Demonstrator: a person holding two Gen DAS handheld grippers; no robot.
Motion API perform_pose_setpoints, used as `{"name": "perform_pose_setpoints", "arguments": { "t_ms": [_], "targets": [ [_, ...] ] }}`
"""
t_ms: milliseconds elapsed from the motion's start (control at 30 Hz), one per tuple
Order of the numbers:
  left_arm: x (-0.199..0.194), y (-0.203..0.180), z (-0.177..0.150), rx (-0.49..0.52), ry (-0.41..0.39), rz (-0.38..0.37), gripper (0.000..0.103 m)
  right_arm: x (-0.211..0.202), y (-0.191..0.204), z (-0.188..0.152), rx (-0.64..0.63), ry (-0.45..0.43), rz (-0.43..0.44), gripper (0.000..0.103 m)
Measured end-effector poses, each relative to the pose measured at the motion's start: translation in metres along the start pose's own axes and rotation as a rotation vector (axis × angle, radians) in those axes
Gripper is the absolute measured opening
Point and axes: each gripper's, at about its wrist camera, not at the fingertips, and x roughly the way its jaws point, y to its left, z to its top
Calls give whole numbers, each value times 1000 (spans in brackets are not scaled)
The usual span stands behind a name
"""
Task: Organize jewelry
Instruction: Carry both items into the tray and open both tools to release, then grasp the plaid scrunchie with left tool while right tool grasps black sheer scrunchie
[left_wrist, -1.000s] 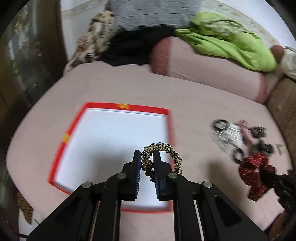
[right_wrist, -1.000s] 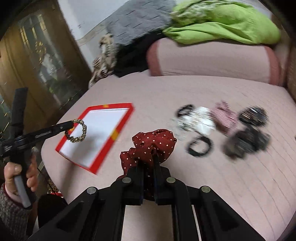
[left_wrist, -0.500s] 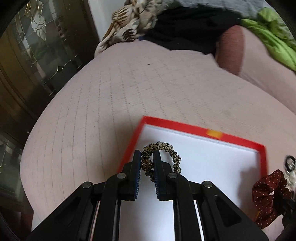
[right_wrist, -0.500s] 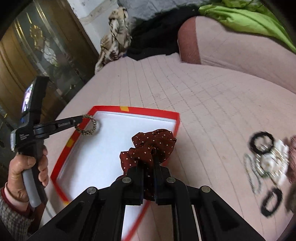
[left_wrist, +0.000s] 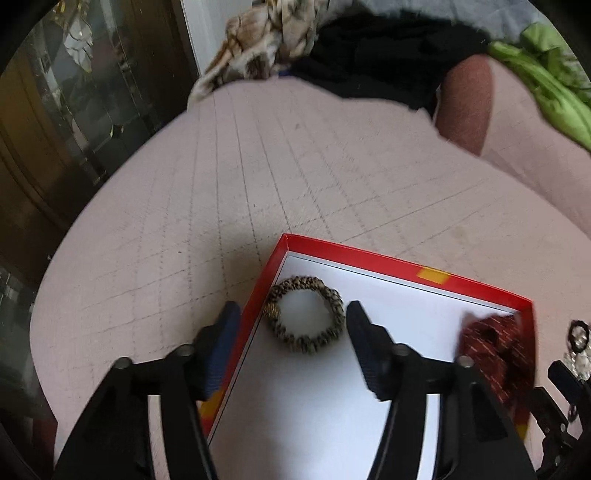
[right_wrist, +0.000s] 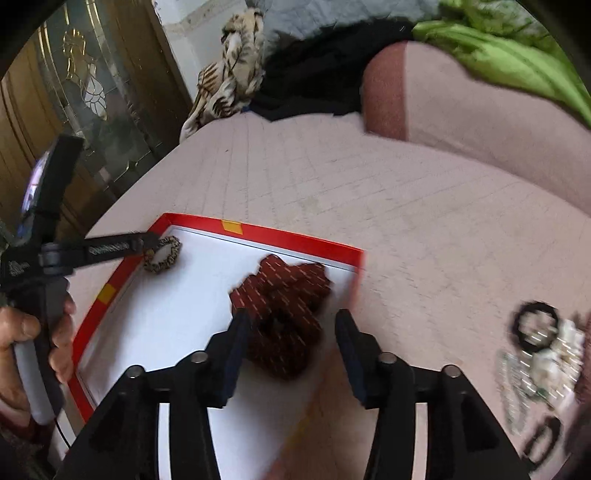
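Opening, both hand-held grippers grip nothing; motion blurs the red scrunchie.

Leopard-print scrunchie, dotted maroon scrunchie, red-rimmed white tray

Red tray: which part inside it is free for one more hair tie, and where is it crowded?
In the red tray, the white floor between the leopard hair tie at the far left corner and the red dotted scrunchie by the right wall is bare. So is the near left part. The pile of accessories on the bedspread is crowded.
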Motion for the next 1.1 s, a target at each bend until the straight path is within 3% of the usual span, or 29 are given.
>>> {"name": "perform_pose_setpoints", "arguments": {
  "t_ms": [133,267,367,567,700,800,933,1100],
  "targets": [
    [-35,3,-22,7,-48,3,62,-16,-4,-39,35,47,33,52],
    [-69,13,-54,-28,-66,-44,62,-16,9,-68,15,100,55,24],
    [-84,21,-73,-65,-55,-72,62,-20,20,-75,8,110,22,17],
    [-111,28,-97,-97,-50,-110,62,-33,29,-89,36,145,-38,17],
    [-131,12,-103,-67,-57,-125,62,-50,22,-100,64,143,47,24],
    [-150,-14,-106,-19,-72,-158,62,-76,10,-109,70,105,72,44],
    [-169,-71,-114,81,-82,-222,66,-121,-27,-135,41,58,-3,45],
    [-170,-146,-122,175,-44,-301,66,-167,-113,-168,144,23,-110,46]
  ]
}}
